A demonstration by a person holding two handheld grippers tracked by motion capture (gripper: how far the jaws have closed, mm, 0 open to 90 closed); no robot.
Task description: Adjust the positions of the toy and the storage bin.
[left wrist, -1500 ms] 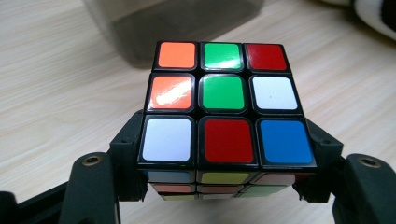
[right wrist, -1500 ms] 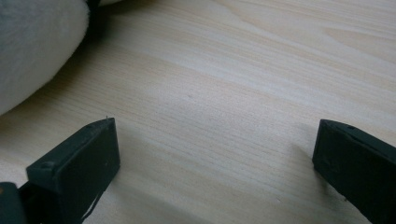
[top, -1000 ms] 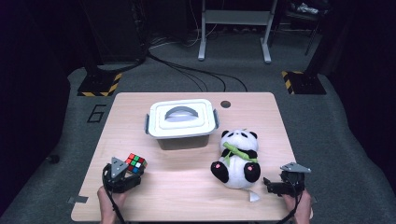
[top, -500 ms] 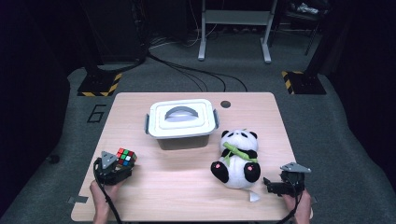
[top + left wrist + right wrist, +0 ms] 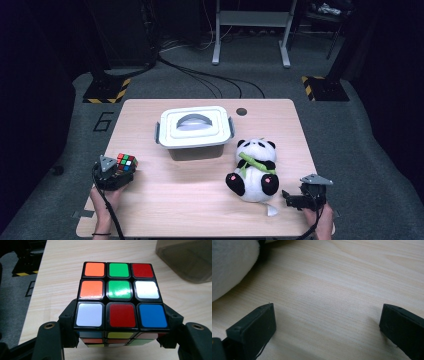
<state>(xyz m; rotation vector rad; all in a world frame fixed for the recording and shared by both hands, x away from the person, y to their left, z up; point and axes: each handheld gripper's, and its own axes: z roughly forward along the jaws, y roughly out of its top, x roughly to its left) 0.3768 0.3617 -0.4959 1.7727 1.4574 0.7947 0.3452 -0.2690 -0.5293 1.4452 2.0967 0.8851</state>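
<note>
Dark grey carpet and black cables surround the pale wooden surface [image 5: 200,200], which carries a white lidded plastic box [image 5: 194,128] near its far middle and a black-and-white plush panda with a green bamboo sprig [image 5: 254,170] toward the right. At the near left edge, the left gripper [image 5: 120,172] pinches a multicoloured twisty puzzle cube [image 5: 119,296] between its black jaws, the pads pressing on the cube's lower sides. Compared with a second ago, this gripper and the cube have drifted further left along the surface and slightly toward the person, away from the white box, with the grip unchanged. That suggests the cube is being carried rather than set down, and the box, its lid on, is not being approached yet. The right gripper [image 5: 296,199] rests at the near right, just beside the panda, jaws spread wide over bare wood and pinching nothing; it has not moved.
</note>
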